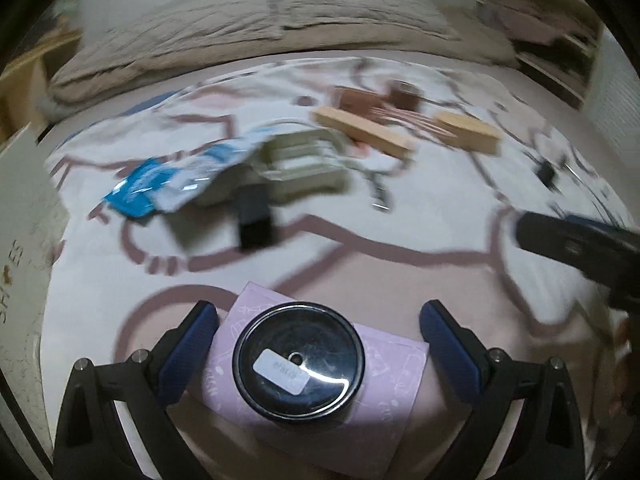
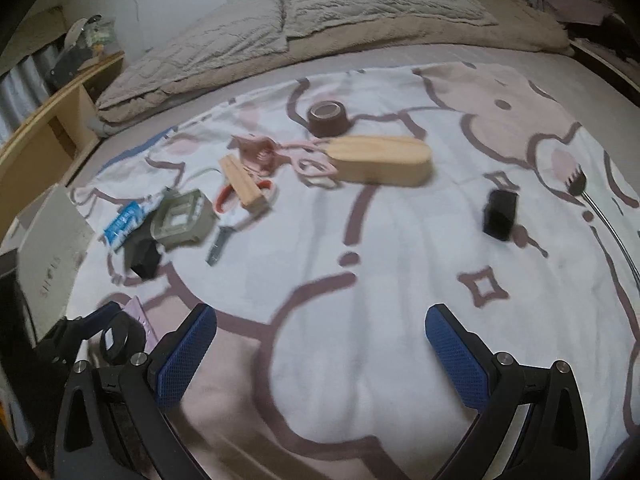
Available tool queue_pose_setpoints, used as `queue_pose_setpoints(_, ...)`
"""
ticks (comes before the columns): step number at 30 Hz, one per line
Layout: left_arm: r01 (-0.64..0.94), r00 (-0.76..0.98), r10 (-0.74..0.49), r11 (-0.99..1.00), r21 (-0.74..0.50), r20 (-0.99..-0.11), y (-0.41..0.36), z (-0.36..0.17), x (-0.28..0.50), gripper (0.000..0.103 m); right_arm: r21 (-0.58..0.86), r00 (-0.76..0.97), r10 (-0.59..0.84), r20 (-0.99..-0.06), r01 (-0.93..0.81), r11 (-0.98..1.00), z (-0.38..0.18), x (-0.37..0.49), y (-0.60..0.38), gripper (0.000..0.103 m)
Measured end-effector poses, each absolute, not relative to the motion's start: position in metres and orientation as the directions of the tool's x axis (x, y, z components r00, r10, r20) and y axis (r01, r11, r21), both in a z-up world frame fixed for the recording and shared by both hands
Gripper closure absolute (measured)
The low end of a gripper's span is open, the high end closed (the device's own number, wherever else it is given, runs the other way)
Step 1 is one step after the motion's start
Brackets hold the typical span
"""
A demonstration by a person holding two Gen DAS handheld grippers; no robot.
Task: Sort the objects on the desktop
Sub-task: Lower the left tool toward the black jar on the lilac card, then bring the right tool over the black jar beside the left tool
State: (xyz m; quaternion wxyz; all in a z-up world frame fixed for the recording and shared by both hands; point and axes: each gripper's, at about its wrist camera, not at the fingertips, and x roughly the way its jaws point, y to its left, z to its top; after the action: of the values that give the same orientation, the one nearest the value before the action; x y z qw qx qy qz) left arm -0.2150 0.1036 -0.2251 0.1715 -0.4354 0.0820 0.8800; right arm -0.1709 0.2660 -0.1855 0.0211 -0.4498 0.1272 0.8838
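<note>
While a patterned white blanket (image 2: 360,240) is covering the bed and carrying everything else, the long wooden case (image 2: 380,159) is lying near its far middle, with a brown tape roll (image 2: 327,118) just behind it and pink scissors (image 2: 310,160) touching its left end. To the left, a grey-green box (image 2: 181,218) is sitting beside a blue-and-white packet (image 2: 124,222). The left gripper (image 1: 318,338) is hovering with its blue fingers spread wide on either side of a round black lid (image 1: 298,364), not touching it; the lid is resting on a pink card (image 1: 392,364). The right gripper (image 2: 320,344) is also standing wide apart, over bare blanket, holding nothing. A small black block (image 2: 499,216) is lying well to the right, near a fork (image 2: 578,184).
</note>
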Motion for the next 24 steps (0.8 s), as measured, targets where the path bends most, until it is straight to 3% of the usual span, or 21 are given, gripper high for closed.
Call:
queue_pose_setpoints(9, -0.553, -0.510, 0.325, -0.833, 0.014, -0.797, 0.153, -0.223, -0.166, 0.002, 0.198, -0.593, -0.051, -0.804, -0.186, -0.962, -0.196, -0.155, 0.278, 0.000)
queue_pose_setpoints(24, -0.580, -0.505, 0.354, -0.815, 0.006, -0.787, 0.155, -0.221, -0.105, 0.000, 0.192, -0.591, -0.032, -0.806, -0.210, -0.959, -0.206, -0.122, 0.288, 0.000)
